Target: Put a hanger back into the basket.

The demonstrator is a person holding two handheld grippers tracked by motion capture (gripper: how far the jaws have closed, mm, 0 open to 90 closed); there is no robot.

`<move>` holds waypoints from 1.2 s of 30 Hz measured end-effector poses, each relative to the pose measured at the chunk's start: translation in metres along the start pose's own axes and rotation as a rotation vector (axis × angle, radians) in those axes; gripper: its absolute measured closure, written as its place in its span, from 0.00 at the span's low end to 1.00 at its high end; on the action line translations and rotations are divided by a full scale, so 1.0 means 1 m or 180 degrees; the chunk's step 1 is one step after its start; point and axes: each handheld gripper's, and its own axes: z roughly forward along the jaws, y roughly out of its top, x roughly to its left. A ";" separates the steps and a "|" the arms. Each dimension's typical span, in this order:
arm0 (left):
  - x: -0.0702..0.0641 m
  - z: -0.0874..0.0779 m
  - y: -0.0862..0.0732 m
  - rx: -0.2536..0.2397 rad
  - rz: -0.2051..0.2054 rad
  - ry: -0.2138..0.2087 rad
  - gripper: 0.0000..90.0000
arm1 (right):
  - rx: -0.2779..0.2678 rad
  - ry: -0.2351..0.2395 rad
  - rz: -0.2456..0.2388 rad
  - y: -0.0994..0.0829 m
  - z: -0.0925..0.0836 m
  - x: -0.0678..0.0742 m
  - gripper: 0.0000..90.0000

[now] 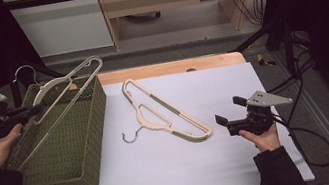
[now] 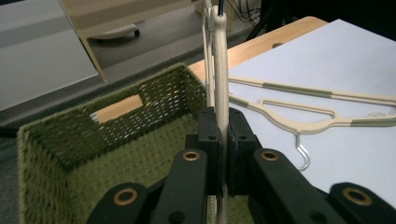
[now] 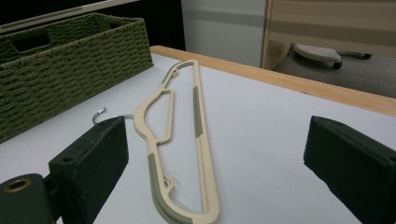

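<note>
— Jaws on the left gripper (image 2: 223,154): how do they stand?

— Clamped on a cream hanger (image 1: 66,86), pads pinching its thin edge. That hanger hangs tilted above the basket (image 1: 89,130), its metal hook up over the basket's far left corner and its long bar slanting down over the basket's open top.

— And the right gripper (image 1: 230,118)?

— Jaws wide apart, nothing between the pads. It sits well to the right of the basket, low over the white mat (image 1: 245,160), jaws pointing back toward the basket.

— Any other hanger?

— A second hanger (image 1: 165,110) lies flat on the mat, between the basket and the right gripper, touching neither. Its hook points toward the near edge; its long bar runs diagonally, the far end closer to the basket's far right corner.

— The basket itself?

— Green, woven, standing on the left part of the table, its right wall on the mat.
</note>
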 end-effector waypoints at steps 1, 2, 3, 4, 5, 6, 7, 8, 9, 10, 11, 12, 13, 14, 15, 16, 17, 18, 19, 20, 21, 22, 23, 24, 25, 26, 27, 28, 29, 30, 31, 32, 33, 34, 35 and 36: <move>0.002 0.000 -0.002 0.0010 -0.0011 0.0004 0.96 | 0.0000 -0.0003 -0.0010 0.000 0.001 0.000 0.08; 0.005 0.000 -0.004 0.0021 -0.0023 0.0016 0.96 | 0.0004 -0.0005 -0.0009 0.000 0.001 0.000 0.08; 0.008 0.000 -0.007 0.0026 -0.0045 0.0030 0.96 | 0.0012 -0.0008 -0.0009 0.000 0.001 0.000 0.08; 0.010 0.001 -0.009 0.0041 -0.0050 0.0034 0.96 | 0.0015 -0.0009 -0.0013 -0.001 0.001 0.000 0.08; 0.012 0.002 -0.012 0.0044 -0.0071 0.0047 0.96 | 0.0016 -0.0009 -0.0012 -0.001 0.002 0.000 0.08; 0.014 0.003 -0.014 0.0057 -0.0083 0.0052 0.96 | 0.0021 -0.0008 -0.0014 -0.001 0.001 0.000 0.08; 0.015 0.004 -0.016 0.0075 -0.0092 0.0054 0.96 | 0.0021 -0.0004 -0.0016 -0.001 0.002 0.000 0.08; 0.017 0.004 -0.018 0.0093 -0.0081 0.0052 0.96 | 0.0025 -0.0006 -0.0017 -0.001 0.001 0.000 0.08; 0.018 0.005 -0.021 0.0105 -0.0080 0.0049 0.96 | 0.0024 -0.0009 -0.0018 -0.001 0.002 0.000 0.08; 0.019 0.007 -0.023 0.0114 -0.0095 0.0030 0.96 | 0.0015 -0.0013 -0.0006 -0.001 0.002 0.000 0.08; 0.020 0.008 -0.024 0.0134 -0.0089 0.0029 0.96 | 0.0018 -0.0007 -0.0002 -0.001 0.002 0.000 0.08; 0.021 0.009 -0.026 0.0141 -0.0093 0.0030 0.96 | 0.0020 -0.0009 -0.0003 -0.001 0.002 0.000 0.08; 0.021 0.010 -0.028 0.0154 -0.0093 0.0019 0.96 | 0.0021 -0.0006 -0.0001 -0.001 0.002 0.000 0.08; 0.022 0.011 -0.029 0.0159 -0.0098 0.0010 0.96 | 0.0026 -0.0011 -0.0006 -0.001 0.002 0.000 0.08; 0.024 0.011 -0.031 0.0151 -0.0103 0.0000 0.96 | 0.0026 -0.0004 -0.0003 -0.001 0.001 0.000 0.08; 0.024 0.011 -0.032 0.0153 -0.0116 -0.0001 0.96 | 0.0029 -0.0004 -0.0003 -0.001 0.001 0.000 0.08; 0.025 0.011 -0.034 0.0164 -0.0116 -0.0004 0.96 | 0.0028 -0.0006 -0.0008 -0.001 0.001 0.000 0.08; 0.025 0.011 -0.036 0.0165 -0.0124 -0.0004 0.96 | 0.0031 -0.0008 -0.0007 -0.001 0.001 0.000 0.08; 0.026 0.011 -0.037 0.0174 -0.0127 -0.0005 0.96 | 0.0031 -0.0013 -0.0012 -0.001 0.002 0.000 0.08; 0.027 0.011 -0.039 0.0175 -0.0145 -0.0013 0.96 | 0.0030 -0.0014 -0.0015 -0.001 0.002 0.000 0.08; 0.028 0.011 -0.040 0.0182 -0.0153 -0.0015 0.96 | 0.0038 -0.0003 -0.0023 -0.001 0.002 0.000 0.08; 0.029 0.010 -0.042 0.0180 -0.0159 -0.0019 0.96 | 0.0037 -0.0006 -0.0021 -0.001 0.002 0.000 0.08; 0.029 0.010 -0.043 0.0180 -0.0169 -0.0019 0.96 | 0.0038 -0.0007 -0.0018 -0.001 0.002 0.000 0.08; 0.030 0.009 -0.045 0.0181 -0.0182 -0.0024 0.96 | 0.0042 -0.0010 -0.0019 -0.001 0.002 0.000 0.08; 0.030 0.009 -0.046 0.0190 -0.0179 -0.0023 0.96 | 0.0042 -0.0012 -0.0020 -0.002 0.003 0.000 0.08; 0.030 0.009 -0.048 0.0208 -0.0181 -0.0015 0.96 | 0.0047 -0.0013 -0.0024 -0.002 0.003 0.000 0.08; 0.030 0.009 -0.049 0.0256 -0.0168 0.0017 0.96 | 0.0048 -0.0013 -0.0024 -0.002 0.003 0.000 0.08; 0.030 0.011 -0.051 0.0285 -0.0153 0.0061 0.96 | 0.0043 -0.0012 -0.0021 -0.002 0.003 0.000 0.08; 0.030 0.012 -0.053 0.0304 -0.0157 0.0060 0.96 | 0.0044 -0.0008 -0.0027 -0.002 0.002 0.000 0.08; 0.030 0.014 -0.056 0.0278 -0.0170 0.0057 0.96 | 0.0042 -0.0014 -0.0017 -0.002 0.003 0.000 0.08; 0.028 0.016 -0.057 0.0273 -0.0163 0.0067 0.96 | 0.0046 -0.0013 -0.0020 -0.002 0.003 0.000 0.08; 0.027 0.017 -0.059 0.0282 -0.0153 0.0087 0.96 | 0.0048 -0.0015 -0.0024 -0.002 0.003 0.000 0.08; 0.026 0.020 -0.061 0.0286 -0.0153 0.0087 0.96 | 0.0044 -0.0019 -0.0011 -0.002 0.003 0.001 0.08; 0.025 0.024 -0.064 0.0298 -0.0157 0.0081 0.96 | 0.0047 -0.0012 -0.0003 -0.002 0.004 0.001 0.08; 0.024 0.027 -0.067 0.0322 -0.0160 0.0094 0.96 | 0.0054 -0.0017 -0.0013 -0.002 0.004 0.001 0.08; 0.023 0.031 -0.071 0.0350 -0.0173 0.0090 0.96 | 0.0059 -0.0015 -0.0020 -0.003 0.004 0.001 0.08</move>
